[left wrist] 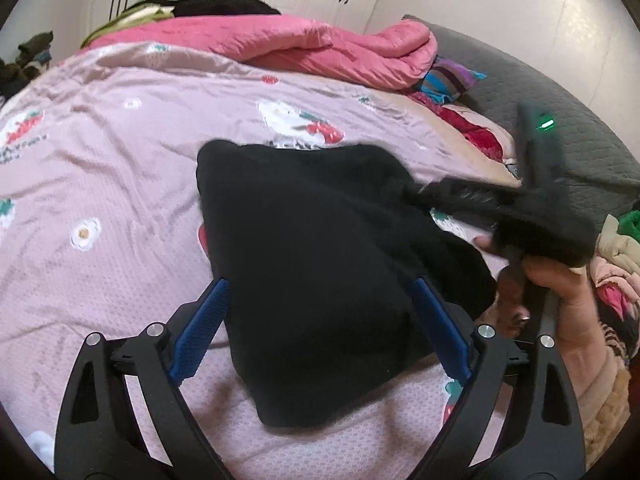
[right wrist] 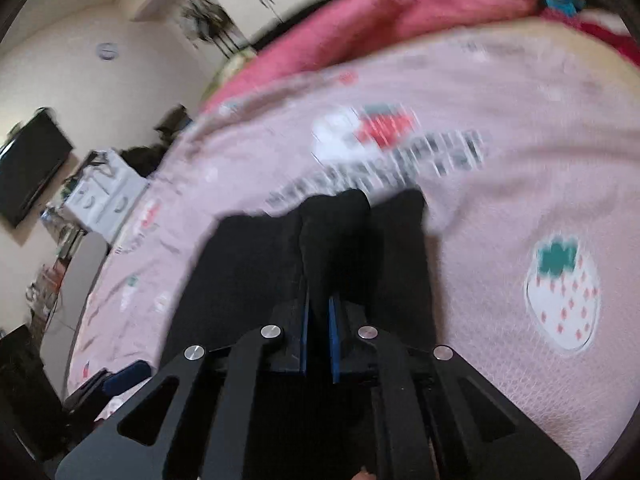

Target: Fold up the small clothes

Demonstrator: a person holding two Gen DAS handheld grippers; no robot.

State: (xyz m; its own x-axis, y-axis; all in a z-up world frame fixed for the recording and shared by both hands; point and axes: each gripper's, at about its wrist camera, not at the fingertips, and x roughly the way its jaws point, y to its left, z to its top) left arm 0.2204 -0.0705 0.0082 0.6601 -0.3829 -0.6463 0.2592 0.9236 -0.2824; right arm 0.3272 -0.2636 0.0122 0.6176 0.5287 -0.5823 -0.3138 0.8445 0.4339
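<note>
- Left wrist view: my left gripper [left wrist: 320, 320] stood wide, blue pads either side of the black garment [left wrist: 320, 248] with gaps showing, nothing clamped.
- The garment lay on the pink strawberry bedspread [left wrist: 120, 184], directly ahead of the left gripper, with its long axis running near to far and slightly to the left.
- Its far-right corner was drawn out toward the right gripper [left wrist: 440, 196], which came in blurred from the right side with the right hand [left wrist: 568, 288] under it.
- Clutter: a rolled pink quilt [left wrist: 320, 44] at the far edge, a striped cloth [left wrist: 452, 80] and a laundry heap [left wrist: 616, 256] on the right. All were well apart from the garment and nothing blocked it.
- Right wrist view: heavy motion blur. The right gripper [right wrist: 318, 308] was pinched down on a ridge of the black garment [right wrist: 332, 240], blue pads almost together with cloth between them.
- The rest of the cloth hung or lay below the jaws over the bedspread [right wrist: 500, 200]; I could not tell how much was lifted.
- Judgement: the right side had the corner, so the left gripper was the free one and nearest the near hem for the fold.
</note>
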